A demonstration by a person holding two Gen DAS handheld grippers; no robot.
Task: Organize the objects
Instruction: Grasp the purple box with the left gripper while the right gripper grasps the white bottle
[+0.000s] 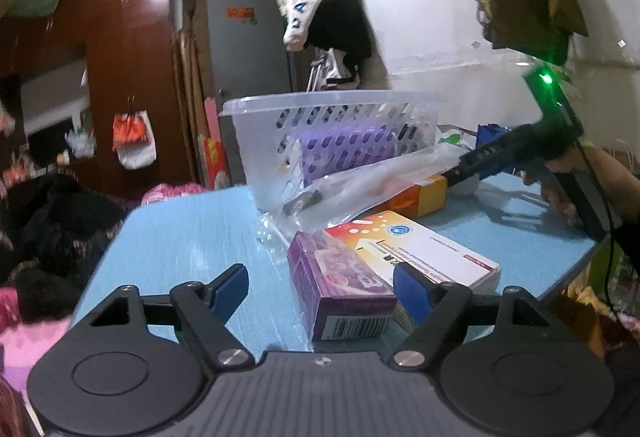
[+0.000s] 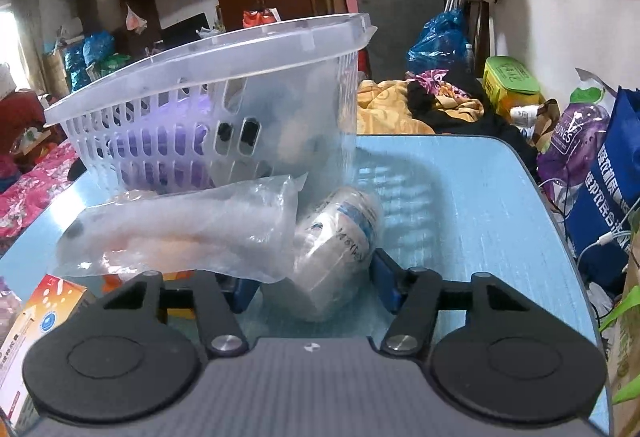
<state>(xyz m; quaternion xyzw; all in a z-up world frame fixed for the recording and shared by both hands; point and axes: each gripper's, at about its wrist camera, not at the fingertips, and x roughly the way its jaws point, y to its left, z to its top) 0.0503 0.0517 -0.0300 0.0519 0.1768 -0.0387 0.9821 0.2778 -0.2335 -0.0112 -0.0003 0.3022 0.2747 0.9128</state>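
On the pale blue desk (image 1: 180, 237) my left tool (image 1: 320, 289) sits level, spread wide around the purple cardboard box (image 1: 340, 293), not touching. My right tool (image 2: 310, 287) straddles a plastic-wrapped bottle (image 2: 336, 245); whether it grips, I cannot tell. Clear slotted basket (image 2: 200, 109) behind, contents blurred.

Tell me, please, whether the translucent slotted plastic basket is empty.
Not empty. Through the slots of the translucent plastic basket, standing upright on the blue table, a purple box shows inside.
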